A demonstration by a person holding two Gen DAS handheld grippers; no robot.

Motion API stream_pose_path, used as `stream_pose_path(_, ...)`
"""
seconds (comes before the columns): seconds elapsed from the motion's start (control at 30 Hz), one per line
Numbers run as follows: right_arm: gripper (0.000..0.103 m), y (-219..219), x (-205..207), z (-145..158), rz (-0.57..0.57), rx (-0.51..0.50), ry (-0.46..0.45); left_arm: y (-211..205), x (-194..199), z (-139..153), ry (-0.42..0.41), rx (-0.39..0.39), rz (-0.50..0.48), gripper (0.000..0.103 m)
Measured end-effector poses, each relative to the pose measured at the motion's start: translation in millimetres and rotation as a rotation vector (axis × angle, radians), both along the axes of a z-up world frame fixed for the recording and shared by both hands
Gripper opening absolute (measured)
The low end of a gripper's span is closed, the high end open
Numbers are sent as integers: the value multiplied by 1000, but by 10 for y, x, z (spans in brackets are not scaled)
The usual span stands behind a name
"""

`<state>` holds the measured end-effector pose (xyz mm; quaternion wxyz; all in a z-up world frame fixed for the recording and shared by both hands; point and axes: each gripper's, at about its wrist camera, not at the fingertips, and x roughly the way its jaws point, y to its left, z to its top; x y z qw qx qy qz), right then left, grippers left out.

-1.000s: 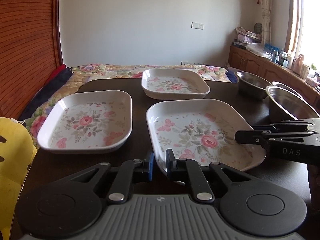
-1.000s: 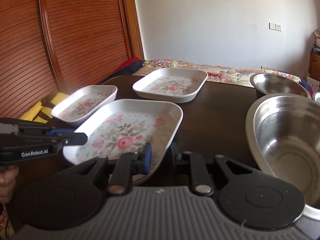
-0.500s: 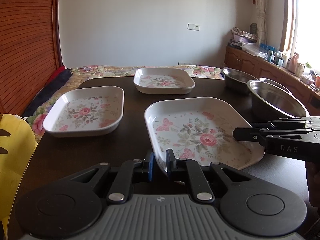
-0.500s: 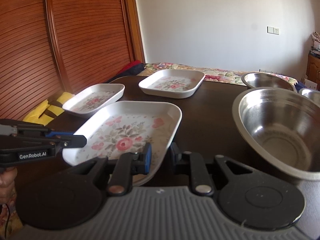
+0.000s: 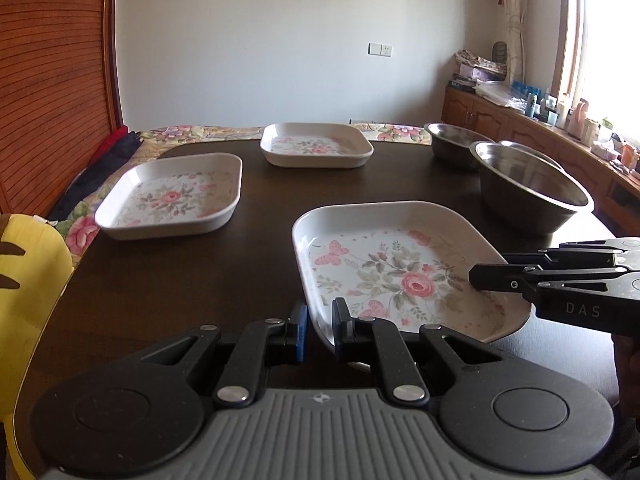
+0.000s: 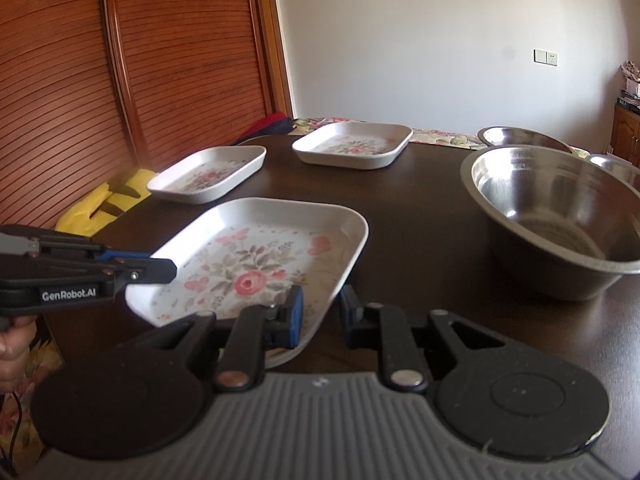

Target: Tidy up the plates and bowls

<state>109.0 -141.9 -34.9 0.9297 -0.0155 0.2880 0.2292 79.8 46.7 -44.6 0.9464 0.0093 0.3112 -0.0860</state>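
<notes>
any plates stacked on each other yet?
No: in the left wrist view the near plate, left plate and far plate each sit apart.

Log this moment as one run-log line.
stage: lifting nearest floral plate | left hand-held gripper: shut on its near rim | right hand-held gripper: shut on opposite near corner | other two plates, steel bowls: untouched

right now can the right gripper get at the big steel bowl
Probably not straight away: the right gripper has its jaws around the near floral plate's rim. The big steel bowl sits just to its right on the table, nothing between.
</notes>
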Motion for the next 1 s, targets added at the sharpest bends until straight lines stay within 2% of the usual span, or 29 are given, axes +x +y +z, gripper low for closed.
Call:
stream_pose_path(0.63, 23, 60, -187, -56, 34, -9, 19, 79, -179, -59, 6, 13, 9, 13)
stream_pose_path(1.0, 24, 44, -192, -55, 40, -4, 20, 107, -170, -65, 7, -9, 9, 13)
